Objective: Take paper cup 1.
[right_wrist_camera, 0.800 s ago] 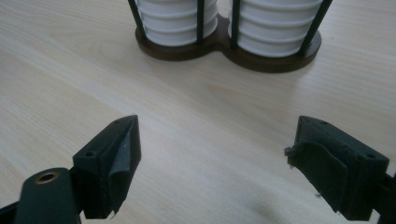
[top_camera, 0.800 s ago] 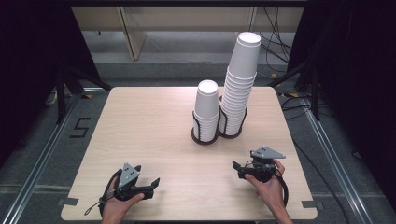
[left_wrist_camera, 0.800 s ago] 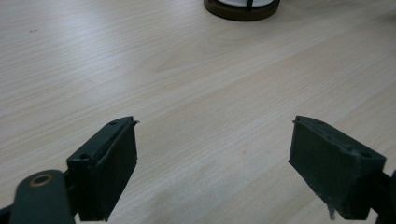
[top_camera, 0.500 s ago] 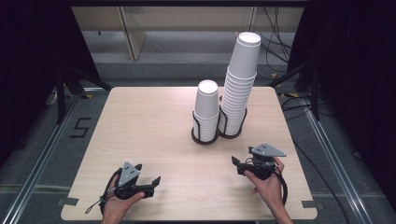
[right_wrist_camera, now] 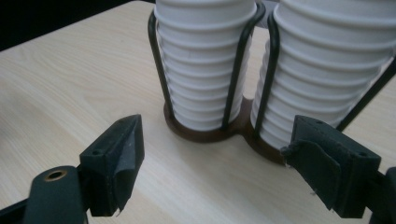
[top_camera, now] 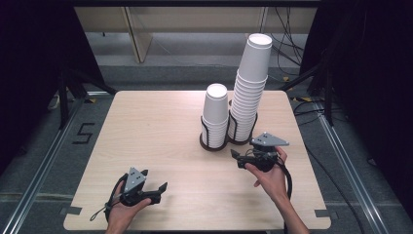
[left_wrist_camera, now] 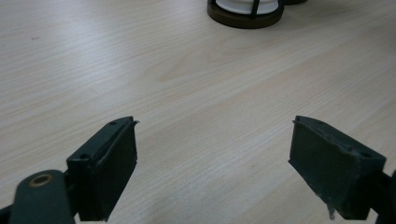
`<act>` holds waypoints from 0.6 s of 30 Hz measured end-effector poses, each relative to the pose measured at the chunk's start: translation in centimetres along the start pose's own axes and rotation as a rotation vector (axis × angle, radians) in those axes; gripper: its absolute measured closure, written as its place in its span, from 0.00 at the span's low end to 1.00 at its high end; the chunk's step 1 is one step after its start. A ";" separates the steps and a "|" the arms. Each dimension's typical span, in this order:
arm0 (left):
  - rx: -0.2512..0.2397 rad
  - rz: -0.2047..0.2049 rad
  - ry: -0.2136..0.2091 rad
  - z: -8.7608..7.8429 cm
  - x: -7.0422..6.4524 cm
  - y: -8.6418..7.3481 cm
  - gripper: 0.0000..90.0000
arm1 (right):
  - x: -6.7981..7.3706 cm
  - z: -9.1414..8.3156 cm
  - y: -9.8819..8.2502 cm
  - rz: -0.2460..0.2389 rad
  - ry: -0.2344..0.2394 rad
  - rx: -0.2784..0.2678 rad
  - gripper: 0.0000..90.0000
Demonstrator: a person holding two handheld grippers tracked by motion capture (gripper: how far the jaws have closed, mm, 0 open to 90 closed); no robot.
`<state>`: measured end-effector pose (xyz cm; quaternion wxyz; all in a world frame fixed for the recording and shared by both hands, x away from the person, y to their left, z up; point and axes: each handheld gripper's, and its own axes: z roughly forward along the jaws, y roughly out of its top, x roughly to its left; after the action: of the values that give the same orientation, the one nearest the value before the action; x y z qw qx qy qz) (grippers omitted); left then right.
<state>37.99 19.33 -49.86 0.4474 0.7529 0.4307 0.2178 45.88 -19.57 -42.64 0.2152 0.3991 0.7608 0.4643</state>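
Right gripper (top_camera: 234, 158), jaws wide and empty, points at the shorter stack of white paper cups (top_camera: 215, 113) just ahead in its dark wire holder (right_wrist_camera: 211, 133); left gripper (top_camera: 163, 187), also open, sits well back

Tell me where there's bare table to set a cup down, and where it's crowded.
The left half of the table is bare, from the far edge down to the left gripper. The middle strip between both grippers is free too. It is crowded at the far right, where the right gripper hovers, jaws open, beside the short cup stack and tall cup stack.
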 end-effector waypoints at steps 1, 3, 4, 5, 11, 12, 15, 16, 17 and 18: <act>0.002 -0.004 -0.002 0.1 0.0 0.0 0.16 | 0.1 0.2 0.3 0.001 0.008 -0.017 0.22; 0.004 -0.006 -0.001 0.2 -0.1 0.0 0.16 | 0.2 0.2 0.9 -0.017 0.006 -0.015 0.22; 0.002 -0.006 -0.004 0.2 -0.1 0.0 0.16 | 0.4 0.3 1.2 -0.008 0.019 -0.024 0.22; 0.001 -0.005 -0.005 0.3 -0.1 0.1 0.16 | 0.6 0.3 1.6 0.000 0.013 -0.036 0.22; 0.002 -0.008 0.005 0.2 0.1 0.0 0.16 | 0.9 0.8 3.1 -0.019 0.028 -0.052 0.23; 0.002 -0.008 0.005 0.2 0.1 0.0 0.16 | 0.9 0.8 3.1 -0.019 0.028 -0.052 0.23; 0.001 -0.018 0.012 0.1 0.2 0.0 0.16 | 1.3 1.2 3.8 -0.035 0.037 -0.047 0.23; -0.002 -0.020 0.013 0.1 0.2 0.0 0.16 | 1.4 1.3 4.0 -0.036 0.045 -0.047 0.23; -0.002 -0.022 0.012 0.0 0.2 0.0 0.16 | 1.5 1.3 4.2 -0.030 0.037 -0.047 0.23; -0.002 -0.021 0.012 0.0 0.2 0.0 0.16 | 1.6 1.4 4.4 -0.031 0.042 -0.056 0.23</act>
<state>38.14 19.52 -49.91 0.4478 0.7465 0.4413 0.2180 47.70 -16.41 -39.39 0.2174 0.3710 0.7581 0.4904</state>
